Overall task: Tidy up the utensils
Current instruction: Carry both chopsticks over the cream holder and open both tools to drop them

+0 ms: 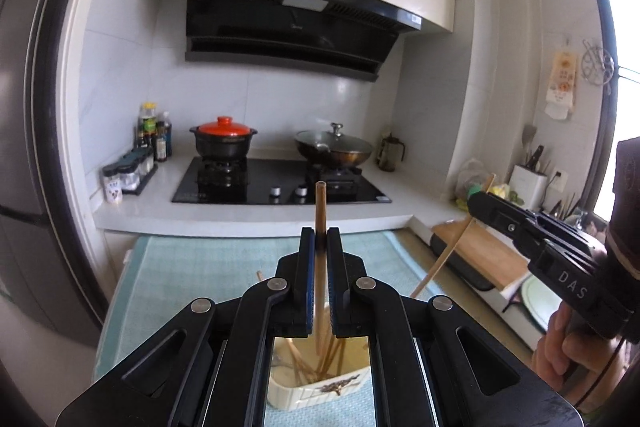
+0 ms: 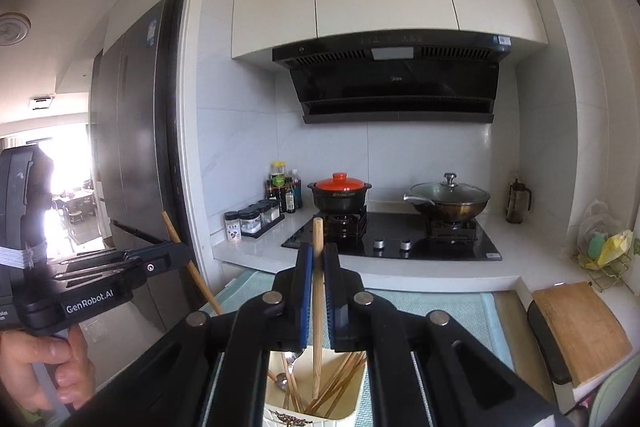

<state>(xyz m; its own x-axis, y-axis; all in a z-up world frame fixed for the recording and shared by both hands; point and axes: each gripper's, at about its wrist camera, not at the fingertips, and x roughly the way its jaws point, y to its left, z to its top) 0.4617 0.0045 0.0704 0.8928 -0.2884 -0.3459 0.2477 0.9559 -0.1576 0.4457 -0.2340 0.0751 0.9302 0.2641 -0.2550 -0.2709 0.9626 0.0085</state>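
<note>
My left gripper (image 1: 320, 233) is shut on a wooden chopstick (image 1: 320, 211) that stands upright, its lower end over a cream utensil holder (image 1: 316, 393) with several chopsticks in it. My right gripper (image 2: 318, 249) is shut on another wooden chopstick (image 2: 317, 291), also upright, its tip inside the same holder (image 2: 316, 415), which also holds a metal spoon (image 2: 282, 383). The right gripper shows in the left wrist view (image 1: 478, 205) at right with its chopstick (image 1: 448, 251). The left gripper shows in the right wrist view (image 2: 176, 251) at left with its chopstick (image 2: 192, 267).
The holder stands on a light blue cloth (image 1: 224, 267). Behind is a white counter with a black hob (image 1: 280, 183), a red-lidded pot (image 1: 224, 139), a lidded wok (image 1: 334, 145) and spice jars (image 1: 128, 175). A wooden cutting board (image 2: 580, 331) lies at right. A fridge (image 2: 132, 131) stands at left.
</note>
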